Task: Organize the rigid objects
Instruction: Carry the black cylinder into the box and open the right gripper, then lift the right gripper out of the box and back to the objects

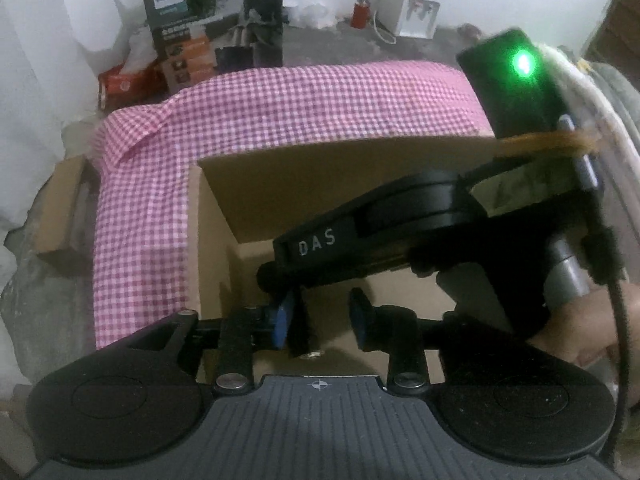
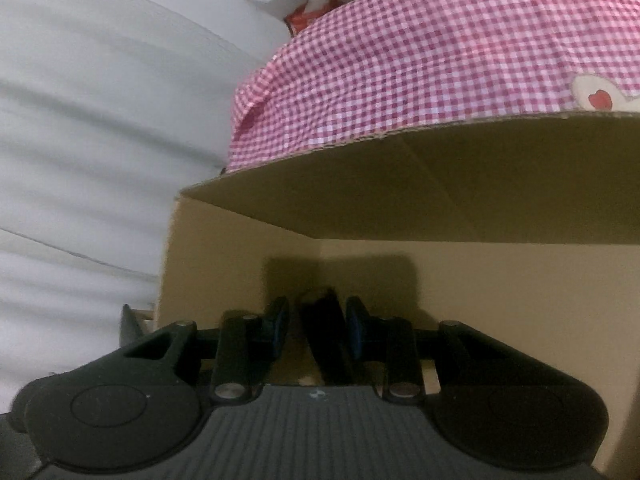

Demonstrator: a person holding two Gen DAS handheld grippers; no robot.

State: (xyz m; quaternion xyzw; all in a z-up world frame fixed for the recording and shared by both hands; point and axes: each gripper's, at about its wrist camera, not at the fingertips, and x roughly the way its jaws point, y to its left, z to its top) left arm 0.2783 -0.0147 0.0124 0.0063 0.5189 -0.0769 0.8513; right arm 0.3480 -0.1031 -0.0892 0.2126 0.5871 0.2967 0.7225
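Both grippers reach down into an open cardboard box [image 1: 224, 216]. In the left wrist view my left gripper [image 1: 320, 320] is open. A thin black slab [image 1: 301, 330] stands between its blue pads [image 1: 283, 322], leaning by the left pad with a clear gap to the right one. The right gripper's black housing [image 1: 400, 216] crosses the box from the right, held by a hand [image 1: 580, 328]. In the right wrist view my right gripper [image 2: 318, 322] hangs near the box's back corner. A dark flat object [image 2: 324, 336] sits tilted between its fingers, with cardboard showing on its left side.
A pink checked cloth [image 1: 280, 108] drapes over the box's far and left flaps [image 2: 400, 184]. Behind stand stacked cartons [image 1: 180, 40], a seated person [image 1: 264, 12], a red canister [image 1: 360, 12] and a white dispenser [image 1: 416, 4]. White fabric [image 2: 100, 120] fills the left of the right wrist view.
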